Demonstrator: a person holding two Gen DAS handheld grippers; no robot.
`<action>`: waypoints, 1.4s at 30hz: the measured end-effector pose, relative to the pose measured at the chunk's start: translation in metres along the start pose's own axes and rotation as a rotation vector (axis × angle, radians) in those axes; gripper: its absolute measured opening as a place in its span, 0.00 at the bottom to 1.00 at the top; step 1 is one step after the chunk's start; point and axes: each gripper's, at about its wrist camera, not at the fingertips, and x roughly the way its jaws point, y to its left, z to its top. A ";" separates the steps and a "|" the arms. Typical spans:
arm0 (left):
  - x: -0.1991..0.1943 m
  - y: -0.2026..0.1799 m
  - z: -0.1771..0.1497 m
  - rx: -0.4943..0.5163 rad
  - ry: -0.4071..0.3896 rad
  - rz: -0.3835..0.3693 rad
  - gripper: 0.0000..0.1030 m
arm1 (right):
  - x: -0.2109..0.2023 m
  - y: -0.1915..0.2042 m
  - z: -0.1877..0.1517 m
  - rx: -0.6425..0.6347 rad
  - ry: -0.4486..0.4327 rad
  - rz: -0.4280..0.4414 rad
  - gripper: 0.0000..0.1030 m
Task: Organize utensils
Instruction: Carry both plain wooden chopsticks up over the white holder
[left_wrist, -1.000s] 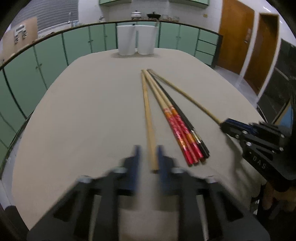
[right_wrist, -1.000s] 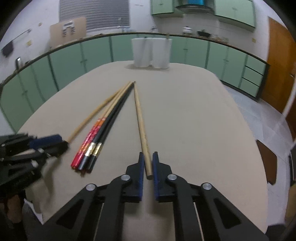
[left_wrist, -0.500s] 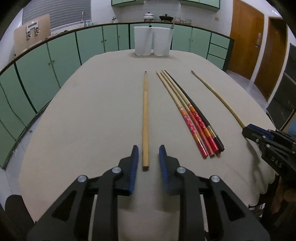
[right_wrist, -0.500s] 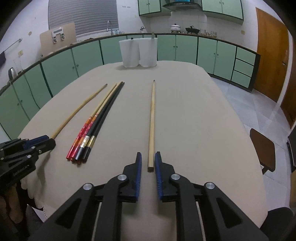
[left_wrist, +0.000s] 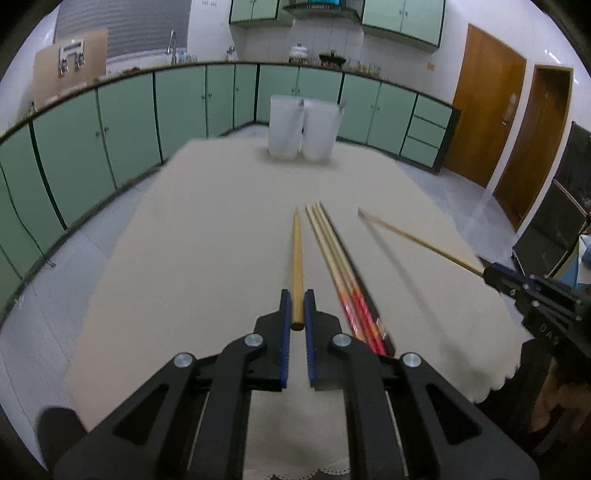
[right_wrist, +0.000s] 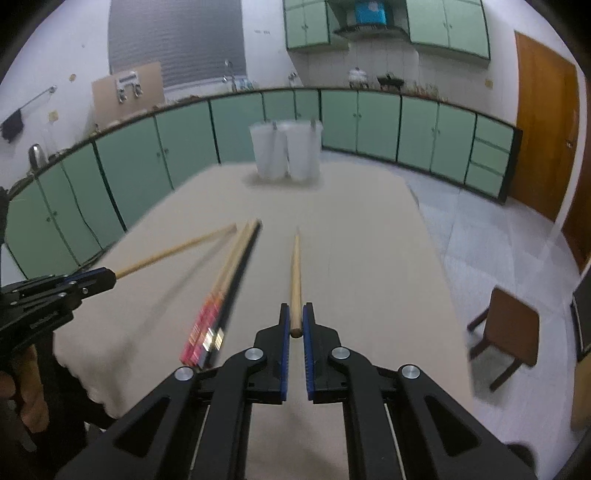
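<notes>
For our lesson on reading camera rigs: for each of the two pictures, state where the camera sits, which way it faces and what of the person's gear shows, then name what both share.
Left wrist: on the left gripper, facing along the table toward two white containers; right gripper at right.
Right wrist: on the right gripper, same direction; left gripper at left.
Shared: each gripper holds a plain wooden chopstick; painted chopsticks lie on the tablecloth.

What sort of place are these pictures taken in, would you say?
Most likely a home kitchen: green cabinets line the walls, a range hood hangs above pots on the counter, and a sink tap stands under the window.
</notes>
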 end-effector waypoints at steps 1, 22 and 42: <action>-0.008 0.000 0.008 0.004 -0.015 0.000 0.06 | -0.006 0.001 0.009 -0.007 -0.008 0.005 0.07; -0.017 0.014 0.166 0.110 0.041 -0.097 0.06 | 0.019 0.005 0.204 -0.170 0.184 0.134 0.07; 0.012 0.020 0.338 0.095 -0.017 -0.074 0.06 | 0.037 -0.013 0.377 -0.105 0.127 0.074 0.06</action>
